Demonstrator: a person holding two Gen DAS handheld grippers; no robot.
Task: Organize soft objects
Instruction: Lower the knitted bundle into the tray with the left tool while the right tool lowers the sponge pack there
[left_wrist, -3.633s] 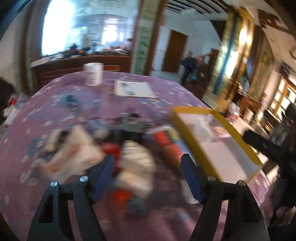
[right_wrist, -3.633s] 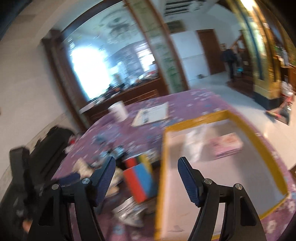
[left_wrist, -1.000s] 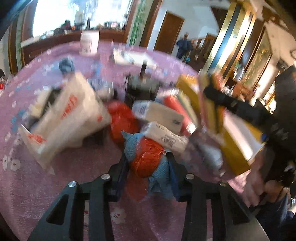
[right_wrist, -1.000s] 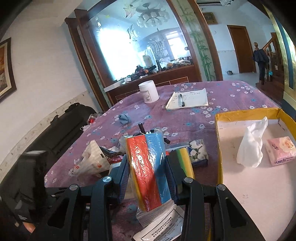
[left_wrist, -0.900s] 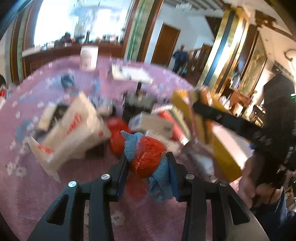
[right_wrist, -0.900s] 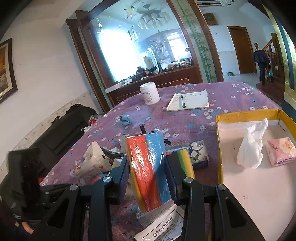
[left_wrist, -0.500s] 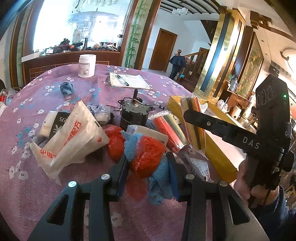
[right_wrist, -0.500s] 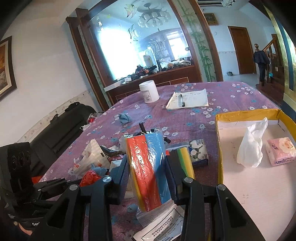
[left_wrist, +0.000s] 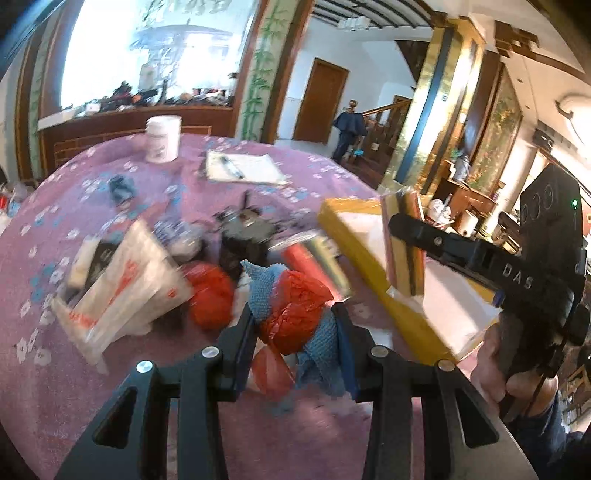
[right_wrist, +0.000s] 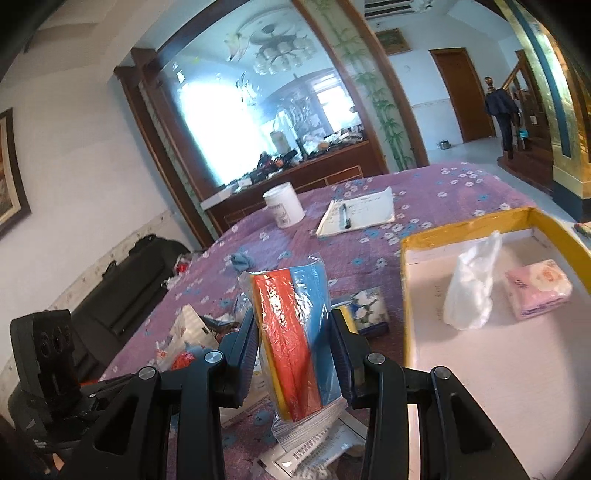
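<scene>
Your target is the yellow-rimmed tray (right_wrist: 461, 227) at the right of the purple flowered tablecloth (right_wrist: 461, 188), already holding a white plastic bag (right_wrist: 471, 284) and a pink tissue pack (right_wrist: 537, 288); aim for the bare floor nearer you so nothing gets knocked. Your right gripper (right_wrist: 295, 354) has its jaws closed partway on the wrapped pack of sponges (right_wrist: 295, 332), held upright just left of the tray wall: lift it clear of that rim before you cross. Your left gripper (left_wrist: 295, 332) pinches a red bag bundled with blue knit cloth (left_wrist: 295, 314) above the clutter; bring it over second, keeping loose tails from snagging.
</scene>
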